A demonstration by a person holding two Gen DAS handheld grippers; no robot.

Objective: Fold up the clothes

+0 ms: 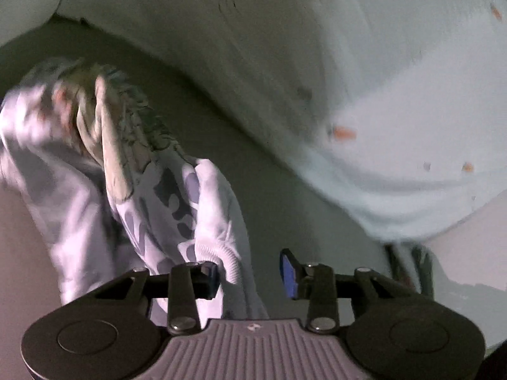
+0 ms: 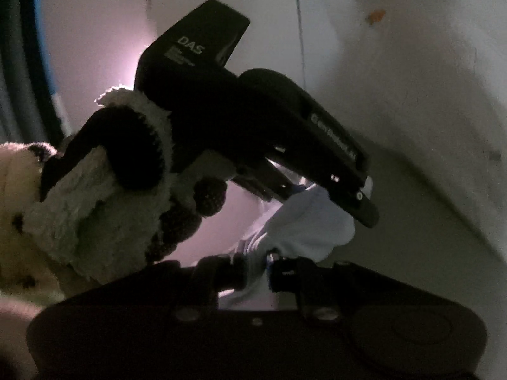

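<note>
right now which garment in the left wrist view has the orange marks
The pale blue garment on the right carries the orange marks; the lilac patterned garment on the left has dark blotches instead.

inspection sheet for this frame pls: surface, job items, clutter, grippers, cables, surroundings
Surface: dark olive surface, dimly lit.
Job's things: crumpled white patterned garment; pale blue garment with orange marks, blurred.
Clutter: nothing seen.
Grippers: left hand-held gripper open, holding nothing; right hand-held gripper shut on pale cloth.
Cables: thin dark line on the wall, possibly a cord.
Surroundings: fleece sleeve, light wall.
</note>
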